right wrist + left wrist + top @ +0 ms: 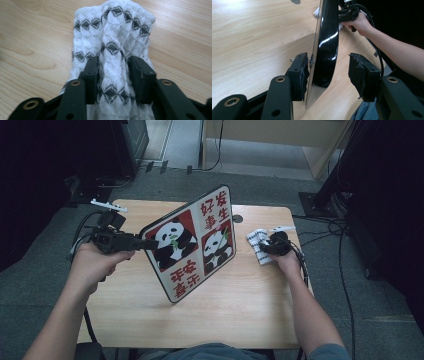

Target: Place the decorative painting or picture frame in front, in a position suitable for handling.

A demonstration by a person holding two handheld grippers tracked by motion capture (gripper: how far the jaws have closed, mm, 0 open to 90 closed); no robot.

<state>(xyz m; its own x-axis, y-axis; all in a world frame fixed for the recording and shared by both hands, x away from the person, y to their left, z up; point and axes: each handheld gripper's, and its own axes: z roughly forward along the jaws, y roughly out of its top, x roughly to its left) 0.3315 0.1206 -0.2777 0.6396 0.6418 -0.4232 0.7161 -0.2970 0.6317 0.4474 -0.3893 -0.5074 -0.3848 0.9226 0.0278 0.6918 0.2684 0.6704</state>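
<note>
cloth (112,37) pinched between right hand-held gripper (112,72) pads on table (32,37).

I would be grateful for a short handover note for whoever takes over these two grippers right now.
Left gripper: jaws straddle the edge of the panda board, which stands tilted on the table; one pad touches, the other is clear, so no firm grip.
Right gripper: shut on a fold of the white patterned cloth, which lies on the table at the right.
Done: cloth pinched.
Left, probably: lift the cloth and wipe the board.
</note>
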